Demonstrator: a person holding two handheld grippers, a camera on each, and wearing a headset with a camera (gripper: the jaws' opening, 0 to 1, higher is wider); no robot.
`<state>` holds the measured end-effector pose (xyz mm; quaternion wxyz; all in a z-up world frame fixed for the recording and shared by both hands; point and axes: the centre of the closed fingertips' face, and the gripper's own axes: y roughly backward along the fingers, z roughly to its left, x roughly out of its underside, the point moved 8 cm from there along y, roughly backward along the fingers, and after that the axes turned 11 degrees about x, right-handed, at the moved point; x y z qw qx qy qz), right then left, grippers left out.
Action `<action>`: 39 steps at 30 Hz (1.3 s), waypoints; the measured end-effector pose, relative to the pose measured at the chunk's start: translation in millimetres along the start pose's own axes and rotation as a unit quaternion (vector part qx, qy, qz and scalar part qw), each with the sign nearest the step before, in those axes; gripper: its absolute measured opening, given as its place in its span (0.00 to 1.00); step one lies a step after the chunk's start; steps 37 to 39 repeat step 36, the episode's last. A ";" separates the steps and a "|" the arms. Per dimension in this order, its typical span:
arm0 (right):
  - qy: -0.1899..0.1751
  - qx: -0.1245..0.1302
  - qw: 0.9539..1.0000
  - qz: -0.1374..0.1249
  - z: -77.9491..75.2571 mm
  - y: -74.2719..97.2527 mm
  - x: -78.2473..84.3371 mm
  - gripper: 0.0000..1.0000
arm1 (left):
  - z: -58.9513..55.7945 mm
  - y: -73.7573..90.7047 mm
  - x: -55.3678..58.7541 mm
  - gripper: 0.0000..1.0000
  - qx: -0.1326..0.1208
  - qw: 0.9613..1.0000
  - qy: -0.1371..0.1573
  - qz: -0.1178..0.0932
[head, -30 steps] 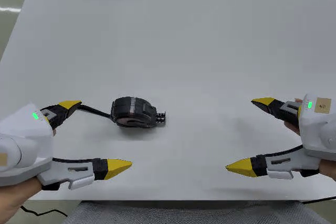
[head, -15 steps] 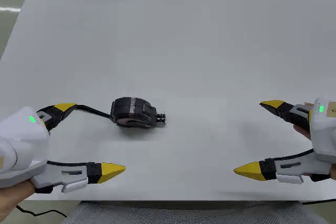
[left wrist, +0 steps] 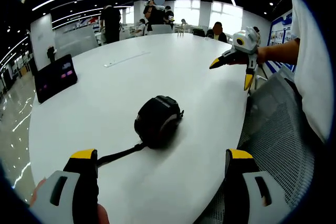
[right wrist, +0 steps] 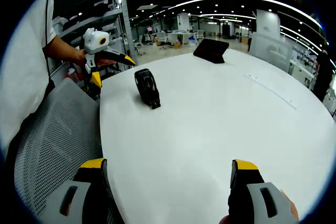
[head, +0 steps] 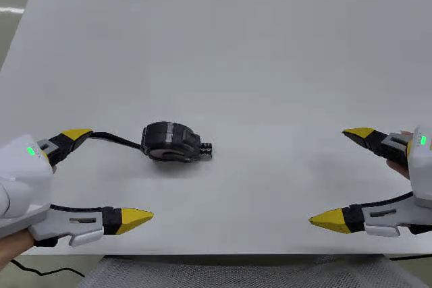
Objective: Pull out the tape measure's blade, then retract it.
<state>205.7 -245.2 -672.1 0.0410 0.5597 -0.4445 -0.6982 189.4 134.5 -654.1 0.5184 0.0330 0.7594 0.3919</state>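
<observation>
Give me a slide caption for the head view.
Open left gripper and right gripper flank a black tape measure on the white table, its strap trailing left.

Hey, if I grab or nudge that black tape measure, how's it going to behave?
The tape measure looks compact and rigid, probably heavy for its size. On the smooth white table it would likely slide rather than roll. Its thin strap lies slack, so it is probably floppy and would trail.
</observation>
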 end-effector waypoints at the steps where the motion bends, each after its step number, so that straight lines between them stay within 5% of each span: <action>1: 0.000 0.000 1.000 0.000 -0.2 0.3 0.4 0.97 | 0.1 0.2 0.2 0.99 0.000 1.000 -0.001 0.001; 39: 0.001 0.004 1.000 0.015 -1.6 8.7 10.2 0.97 | -0.4 2.7 7.5 0.99 0.019 1.000 0.016 0.013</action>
